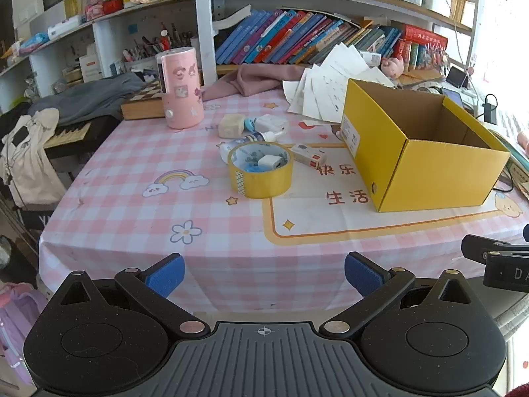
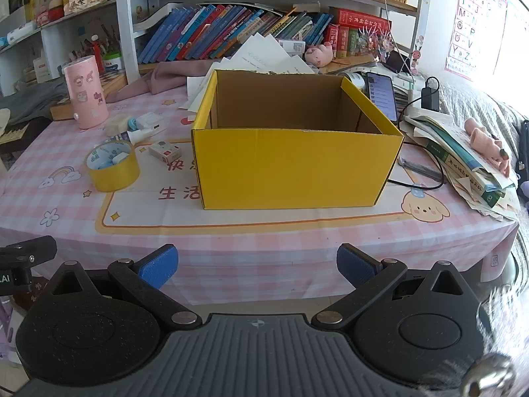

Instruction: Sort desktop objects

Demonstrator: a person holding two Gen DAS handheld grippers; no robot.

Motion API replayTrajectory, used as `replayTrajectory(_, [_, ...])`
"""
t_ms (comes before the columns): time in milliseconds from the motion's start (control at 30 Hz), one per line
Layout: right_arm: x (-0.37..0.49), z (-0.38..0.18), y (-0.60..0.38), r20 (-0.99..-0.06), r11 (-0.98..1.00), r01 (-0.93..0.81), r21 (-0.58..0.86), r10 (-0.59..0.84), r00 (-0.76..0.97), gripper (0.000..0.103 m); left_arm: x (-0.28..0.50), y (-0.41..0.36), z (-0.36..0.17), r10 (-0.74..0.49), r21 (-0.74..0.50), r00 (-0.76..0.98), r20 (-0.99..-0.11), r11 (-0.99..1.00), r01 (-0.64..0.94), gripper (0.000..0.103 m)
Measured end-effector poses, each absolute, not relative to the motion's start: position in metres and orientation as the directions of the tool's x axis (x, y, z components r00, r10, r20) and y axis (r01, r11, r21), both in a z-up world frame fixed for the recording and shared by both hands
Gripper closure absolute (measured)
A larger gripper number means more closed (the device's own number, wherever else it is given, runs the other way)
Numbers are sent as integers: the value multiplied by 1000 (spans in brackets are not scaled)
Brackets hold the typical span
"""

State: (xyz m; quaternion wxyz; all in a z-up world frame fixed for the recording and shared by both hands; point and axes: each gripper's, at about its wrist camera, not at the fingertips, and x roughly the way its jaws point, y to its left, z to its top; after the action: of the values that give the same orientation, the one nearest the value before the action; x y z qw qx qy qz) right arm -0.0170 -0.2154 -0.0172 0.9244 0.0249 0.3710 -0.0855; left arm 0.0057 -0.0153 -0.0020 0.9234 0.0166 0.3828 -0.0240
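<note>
Both tools are open and hold nothing. The left tool (image 1: 264,274) and the right tool (image 2: 257,266) hang in front of the surface (image 1: 132,205), back from everything on it.

The things to sort sit in a little pile left of the yellow box (image 2: 297,165). The tape roll (image 1: 260,174) has a small white block (image 1: 270,162) inside it. A glue bottle (image 1: 251,139) touches the roll at the back, and a small white packet (image 1: 309,154) lies just beside it.

If a tool grabs the roll, I think the block could fall out, or the bottle could roll away. The box looks empty and light, so a bump could push it.

The cloth says 快乐 and 生活 in red. The packet's words are too small to read. A wall chart (image 2: 476,16) shows alphabet letters.
</note>
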Motion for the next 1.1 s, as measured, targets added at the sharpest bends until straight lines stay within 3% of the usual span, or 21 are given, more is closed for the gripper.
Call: replayTrajectory(1100, [-7,-17,-211,-691,988,155,-6,-116,714,0,14,-16,-5,-17,44,686,-727,997,71,0])
